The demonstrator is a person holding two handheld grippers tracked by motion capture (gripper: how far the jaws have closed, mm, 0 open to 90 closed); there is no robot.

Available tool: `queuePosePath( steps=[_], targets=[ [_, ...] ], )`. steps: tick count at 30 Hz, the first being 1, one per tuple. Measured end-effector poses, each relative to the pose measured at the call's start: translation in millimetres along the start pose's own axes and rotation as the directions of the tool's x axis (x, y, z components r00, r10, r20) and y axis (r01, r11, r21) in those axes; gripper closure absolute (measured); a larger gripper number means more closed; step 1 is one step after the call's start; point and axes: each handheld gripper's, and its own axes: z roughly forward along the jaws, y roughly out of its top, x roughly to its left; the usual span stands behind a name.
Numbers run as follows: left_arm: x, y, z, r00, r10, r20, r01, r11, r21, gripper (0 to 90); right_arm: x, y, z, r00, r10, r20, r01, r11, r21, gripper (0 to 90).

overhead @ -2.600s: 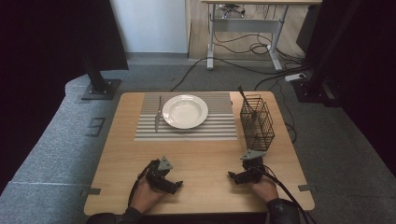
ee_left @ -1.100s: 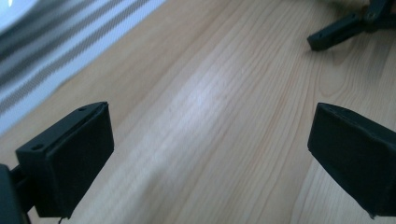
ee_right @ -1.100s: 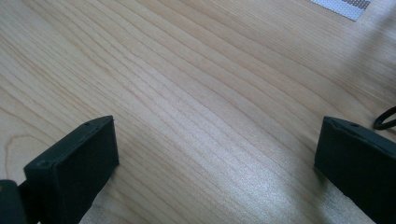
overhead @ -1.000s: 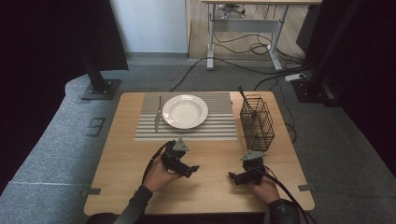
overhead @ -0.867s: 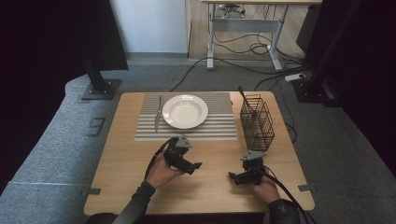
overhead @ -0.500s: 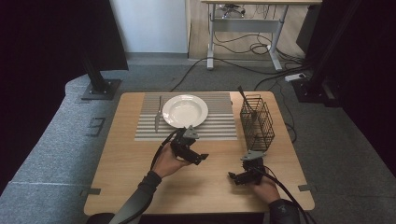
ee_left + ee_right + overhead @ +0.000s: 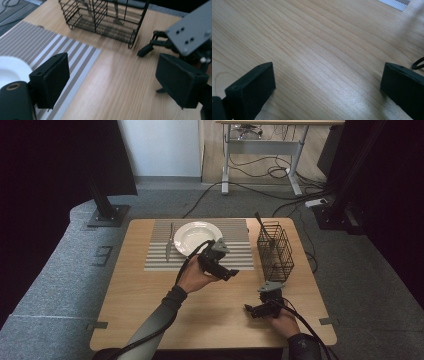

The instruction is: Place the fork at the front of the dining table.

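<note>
The left tongs (image 7: 224, 270) are hanging above the desk (image 7: 150, 310) at the near edge of the striped placemat (image 7: 235, 255), their jaws standing apart with nothing between them, though they have just been closing a little. In the left gripper view those two black jaws are framing bare wood and a corner of the placemat (image 7: 50, 50), with the rim of the white plate (image 7: 7, 67) showing at the far left edge. The left hand (image 7: 192, 277) is gripping the tool from below, its dark sleeve running back toward the bottom of the high view. The right tongs (image 7: 253, 309) are sitting low over the desk near its front right part, jaws spread wide and empty; in the right gripper view only wood grain is lying between them (image 7: 324, 62). The right hand (image 7: 282, 322) is resting behind them. The black wire basket (image 7: 275, 251) is standing upright on the right side of the desk, just beyond the right tongs and well clear of the left ones, with a dark utensil (image 7: 261, 226) sticking up out of it. The plate (image 7: 195, 236) is lying on the placemat just beyond the left tongs, and a knife (image 7: 170, 242) is lying just beside it on its left.
</note>
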Motion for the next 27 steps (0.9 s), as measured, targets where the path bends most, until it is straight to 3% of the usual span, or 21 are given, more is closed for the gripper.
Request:
queuePosePath(
  steps=[18,27],
  targets=[
    [1.9,55.3,35.2,0.9984,0.039,0.042,-0.038,0.9991,-0.018,19.4,-0.1,0.0,0.1,1.0,-0.002,0.001,0.002,1.0,0.0,0.0],
    [4.4,72.0,55.4,0.998,0.044,0.046,-0.043,0.999,-0.012,26.2,-0.1,-0.1,0.1,1.0,-0.002,0.001,0.002,1.0,0.0,0.0]
  ],
)
